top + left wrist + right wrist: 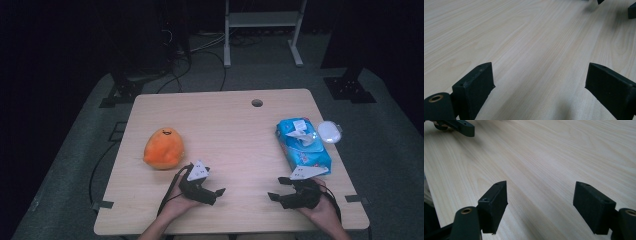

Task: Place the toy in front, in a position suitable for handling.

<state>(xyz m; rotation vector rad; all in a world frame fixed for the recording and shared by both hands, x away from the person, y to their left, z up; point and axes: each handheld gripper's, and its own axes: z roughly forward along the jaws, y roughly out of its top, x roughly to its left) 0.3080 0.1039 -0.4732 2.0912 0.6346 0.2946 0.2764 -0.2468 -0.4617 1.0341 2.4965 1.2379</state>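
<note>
An orange plush toy (164, 148) lies on the left part of the wooden table (225, 130). A blue pack of wet wipes (302, 145) lies at the right, with its flap lifted. My left gripper (217, 196) rests low near the front edge, just right of the plush, pointing right. Its jaws stand open over bare wood (540, 75). My right gripper (276, 189) sits in front of the wipes pack and points left, also open with nothing between the jaws (541, 191). The two grippers face each other, apart.
A small white round lid-like object (330, 131) lies beside the wipes near the right edge. A cable hole (257, 103) sits at the table's far side. A metal stand (262, 30) and cables are on the floor beyond.
</note>
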